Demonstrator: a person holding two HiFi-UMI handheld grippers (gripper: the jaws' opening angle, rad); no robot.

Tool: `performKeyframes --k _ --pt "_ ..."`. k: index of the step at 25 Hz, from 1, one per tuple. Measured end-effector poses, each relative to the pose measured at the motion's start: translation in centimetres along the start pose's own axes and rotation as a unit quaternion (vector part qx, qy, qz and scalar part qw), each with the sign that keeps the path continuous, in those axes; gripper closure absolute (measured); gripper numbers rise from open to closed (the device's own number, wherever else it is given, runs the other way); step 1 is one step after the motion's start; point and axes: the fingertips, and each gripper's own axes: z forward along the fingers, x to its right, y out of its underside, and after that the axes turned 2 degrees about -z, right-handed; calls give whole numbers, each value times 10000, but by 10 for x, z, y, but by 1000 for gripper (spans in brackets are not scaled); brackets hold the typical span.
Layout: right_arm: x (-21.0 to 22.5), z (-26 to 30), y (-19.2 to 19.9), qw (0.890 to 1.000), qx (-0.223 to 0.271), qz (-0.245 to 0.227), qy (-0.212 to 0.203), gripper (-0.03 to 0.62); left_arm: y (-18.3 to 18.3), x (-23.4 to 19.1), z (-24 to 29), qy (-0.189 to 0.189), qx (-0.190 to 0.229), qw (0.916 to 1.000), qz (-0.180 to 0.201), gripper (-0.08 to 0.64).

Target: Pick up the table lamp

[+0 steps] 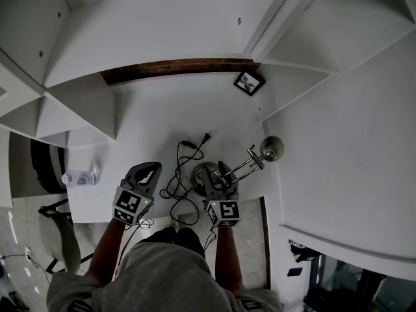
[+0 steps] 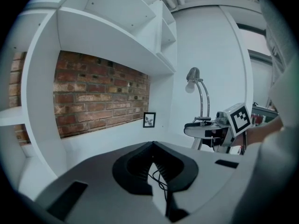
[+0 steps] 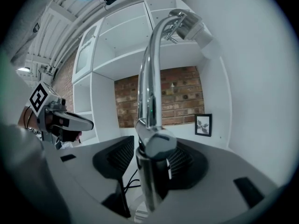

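- One lamp (image 1: 250, 160), near the front edge of the desk (image 1: 156, 112), right of middle.
- One black cord (image 1: 177, 186) with one plug (image 1: 206, 137), mid-desk.
- One framed picture (image 1: 249, 82), in the back right corner.
- One bottle (image 1: 79, 178), at the left edge.
- Two grippers, the left gripper (image 1: 151, 168) and the right gripper (image 1: 220, 173), both over the front edge.

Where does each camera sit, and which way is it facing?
Head view: on the person's head, facing steeply down at the white desk; forearms, left gripper and right gripper show.
Left gripper view: on the left gripper, facing along its closed, empty jaws toward the brick wall; right gripper shows at right.
Right gripper view: on the right gripper, facing along jaws clamped on the table lamp; left gripper shows at left.
Shared: all three show the table lamp and framed picture.
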Motion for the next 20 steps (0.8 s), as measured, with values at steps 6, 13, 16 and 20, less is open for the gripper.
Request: performKeyframes --k 6,13,16,20 --pt "1 7 2 10000 -12 0 -49 379 3 -5 -1 -72 -29 10000 -39 557" --pt "1 14 0 10000 -10 15 -78 380 4 -11 -1 -133 -52 9999 -32 557" --pt "1 17 1 9999 -4 25 -106 379 5 -15 -1 -162 -60 9998 -56 557" --pt "0 18 -4 9999 62 7 -102 379 7 -17 0 -185 -84 9998 -74 557"
